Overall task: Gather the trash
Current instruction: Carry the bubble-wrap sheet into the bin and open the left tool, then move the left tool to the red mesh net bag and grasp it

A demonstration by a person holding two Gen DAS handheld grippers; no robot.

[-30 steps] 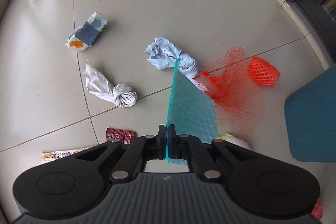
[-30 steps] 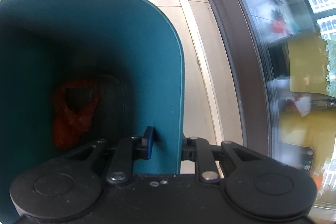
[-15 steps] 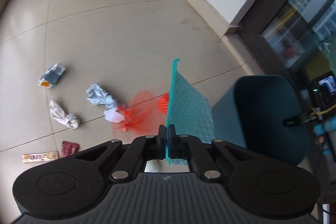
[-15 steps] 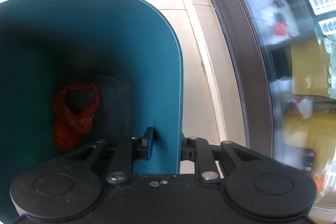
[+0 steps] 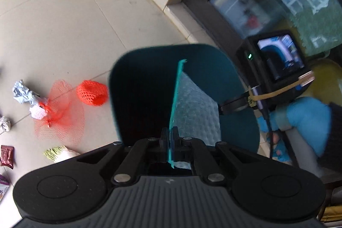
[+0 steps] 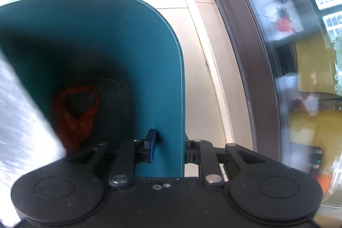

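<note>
Trash lies all over the tiled floor (image 5: 64, 3), and one piece is up in the air. It is a green bubble mailer (image 5: 192, 108), bumpy and flat. The left gripper (image 5: 170, 142) has its two fingers squeezed tight on the mailer's bottom edge. The mailer stands up from the fingers and hangs over the open top of the teal bin (image 5: 213, 61).

The right gripper (image 6: 168, 147) pinches the side wall of the teal bin (image 6: 119, 40). One finger is inside the bin and one is outside, with the wall between them. In the left view, a gloved blue hand (image 5: 303, 121) holds this gripper at the bin's right side.

Down at the bottom of the bin sits a red plastic bag (image 6: 77, 114). A blurry white patch at the left edge of the right view may be the mailer, but that is hard to tell.

On the floor to the left of the bin lie an orange foam net (image 5: 92, 92), a red mesh bag (image 5: 62, 119), a crumpled grey paper (image 5: 21, 92) and a dark red snack wrapper (image 5: 7, 155). A pale, green-tipped wad (image 5: 58, 153) lies just beside the left gripper's body. A big glass door (image 6: 288, 35) runs along the right side.
</note>
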